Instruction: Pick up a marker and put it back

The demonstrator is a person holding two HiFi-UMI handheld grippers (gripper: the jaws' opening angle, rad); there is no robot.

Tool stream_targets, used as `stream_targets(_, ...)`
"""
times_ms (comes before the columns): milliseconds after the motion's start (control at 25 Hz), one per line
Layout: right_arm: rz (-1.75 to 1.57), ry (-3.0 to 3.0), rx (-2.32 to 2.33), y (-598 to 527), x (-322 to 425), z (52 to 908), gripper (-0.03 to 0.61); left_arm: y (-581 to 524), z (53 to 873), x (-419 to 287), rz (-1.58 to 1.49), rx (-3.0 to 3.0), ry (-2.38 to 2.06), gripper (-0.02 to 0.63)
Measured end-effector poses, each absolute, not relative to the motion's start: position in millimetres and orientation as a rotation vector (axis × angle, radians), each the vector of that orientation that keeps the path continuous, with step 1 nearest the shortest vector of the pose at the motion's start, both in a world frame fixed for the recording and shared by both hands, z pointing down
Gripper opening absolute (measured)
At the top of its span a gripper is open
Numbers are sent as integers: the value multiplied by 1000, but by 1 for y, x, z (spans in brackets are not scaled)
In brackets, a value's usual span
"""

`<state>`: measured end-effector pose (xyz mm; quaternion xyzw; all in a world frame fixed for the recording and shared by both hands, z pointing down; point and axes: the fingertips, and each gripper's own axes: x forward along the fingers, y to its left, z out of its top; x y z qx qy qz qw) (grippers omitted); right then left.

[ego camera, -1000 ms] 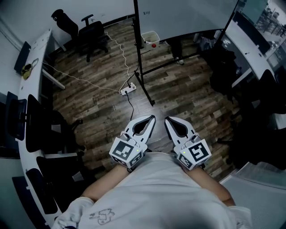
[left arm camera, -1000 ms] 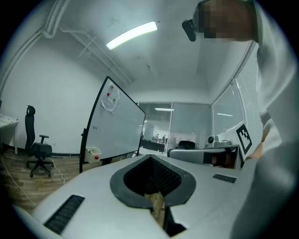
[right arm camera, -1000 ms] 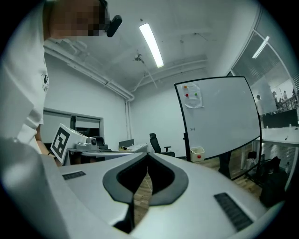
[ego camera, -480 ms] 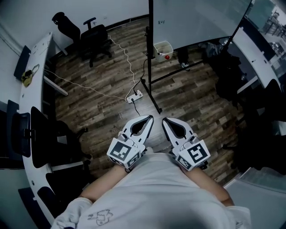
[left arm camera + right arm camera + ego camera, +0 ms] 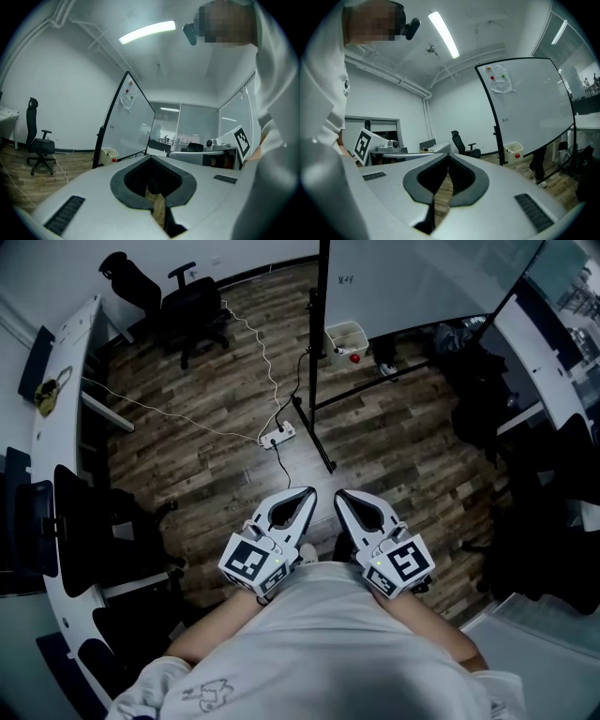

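No marker can be made out in any view. The whiteboard stands on a black frame ahead of me, and it also shows in the left gripper view as a whiteboard and in the right gripper view as a whiteboard. My left gripper and right gripper are held side by side close to my body, pointing level toward the board. Both are shut with nothing between the jaws, as the left gripper and the right gripper show in their own views.
A white bin with a red object sits at the board's foot. A power strip and its cables lie on the wood floor by the frame's leg. Office chairs stand at the back left. Curved desks run along the left and right.
Both grippers have travelled forward together with me toward the whiteboard, which sits more to the right in view. Their jaws stay shut and empty.
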<state>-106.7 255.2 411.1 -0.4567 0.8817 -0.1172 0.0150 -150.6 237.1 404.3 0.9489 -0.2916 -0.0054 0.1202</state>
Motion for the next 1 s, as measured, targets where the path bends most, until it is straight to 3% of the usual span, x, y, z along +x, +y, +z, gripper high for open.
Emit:
stream_targets(280,-363,2779,-1339,203,-82,409,12,190,406,-126,-2,2739,-923,5)
stream_targets(1000,-368,2844,-1180,84,58,407,12,78,397,15,-40,2712,-1039,5)
